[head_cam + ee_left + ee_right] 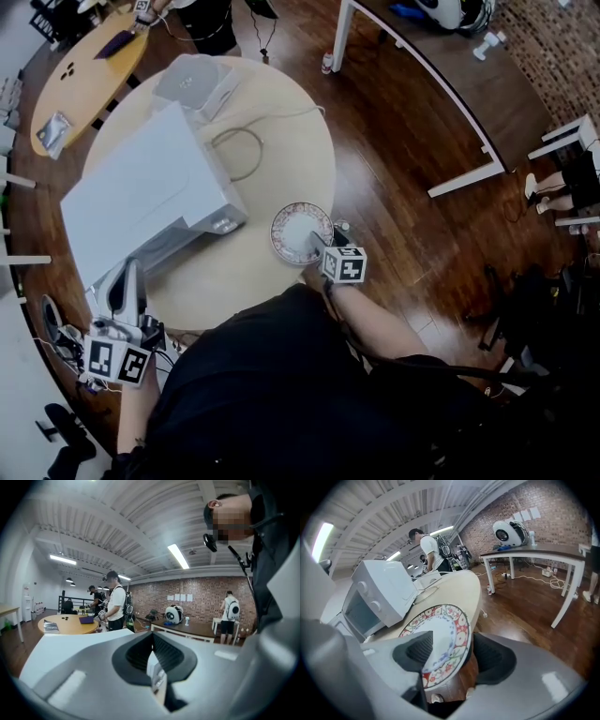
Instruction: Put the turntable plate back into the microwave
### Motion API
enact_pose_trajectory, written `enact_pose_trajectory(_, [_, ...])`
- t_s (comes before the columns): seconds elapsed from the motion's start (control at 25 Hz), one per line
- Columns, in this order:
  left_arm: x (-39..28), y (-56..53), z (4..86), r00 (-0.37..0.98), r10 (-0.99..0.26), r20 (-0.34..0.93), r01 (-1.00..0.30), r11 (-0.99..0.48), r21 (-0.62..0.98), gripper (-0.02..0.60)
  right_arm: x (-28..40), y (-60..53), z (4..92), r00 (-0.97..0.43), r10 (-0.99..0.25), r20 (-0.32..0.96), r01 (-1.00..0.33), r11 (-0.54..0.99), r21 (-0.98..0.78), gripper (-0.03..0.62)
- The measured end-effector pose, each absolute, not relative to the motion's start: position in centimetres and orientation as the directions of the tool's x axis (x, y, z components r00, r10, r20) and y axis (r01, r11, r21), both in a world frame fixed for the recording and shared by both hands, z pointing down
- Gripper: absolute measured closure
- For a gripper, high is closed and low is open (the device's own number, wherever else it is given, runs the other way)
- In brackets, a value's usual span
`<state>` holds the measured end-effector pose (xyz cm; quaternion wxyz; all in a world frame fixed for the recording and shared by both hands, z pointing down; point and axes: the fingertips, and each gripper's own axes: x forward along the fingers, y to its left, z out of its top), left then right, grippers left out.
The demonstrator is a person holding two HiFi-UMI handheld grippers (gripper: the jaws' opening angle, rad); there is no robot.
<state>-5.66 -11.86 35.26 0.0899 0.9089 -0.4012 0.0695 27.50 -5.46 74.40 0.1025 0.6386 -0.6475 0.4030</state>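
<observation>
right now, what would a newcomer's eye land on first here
The patterned plate with its red floral border stands out first, at the near edge of the round table, with its rim between the jaws of the right gripper. Next comes the big white microwave, which sits on the same table to the left of the plate.

Dark wood floor [403, 187], a brick wall [197, 592], strip lights [178, 556] on a ribbed ceiling [117, 527], a long desk [469, 66] beyond the round table's [291, 150] edge.
</observation>
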Motion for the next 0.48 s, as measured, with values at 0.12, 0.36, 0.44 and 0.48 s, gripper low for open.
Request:
enact_pose_trajectory(0.12, [-5.5,-11.6,35.3,0.652,-0.73,0.206,-0.756,-0.646,0.104,0.577,27.5,-5.3,75.0,-0.182,-0.737,0.651,-0.892,-0.154,-0.424,0.33])
enact_pose_trajectory(0.36, [-4.7,-10.4,35.8,0.636,-0.736,0.232,-0.77,-0.626,0.122,0.577,27.3,-5.1,75.0,-0.217,-0.762,0.61,-0.851,-0.158,-0.501,0.344])
enact_pose_trajectory(0.44, [-4.7,-10.0,36.0,0.633,-0.738,0.233,-0.772,-0.622,0.128,0.578,27.0,-5.2,74.7,-0.222,-0.769,0.6,-0.853,-0.145,-0.501,0.398])
enact_pose_trajectory(0.48, [-4.8,-9.9,36.0,0.632,-0.74,0.232,-0.774,-0.62,0.131,0.578,27.0,-5.1,74.6,-0.218,-0.771,0.598,-0.853,-0.147,-0.5,0.411])
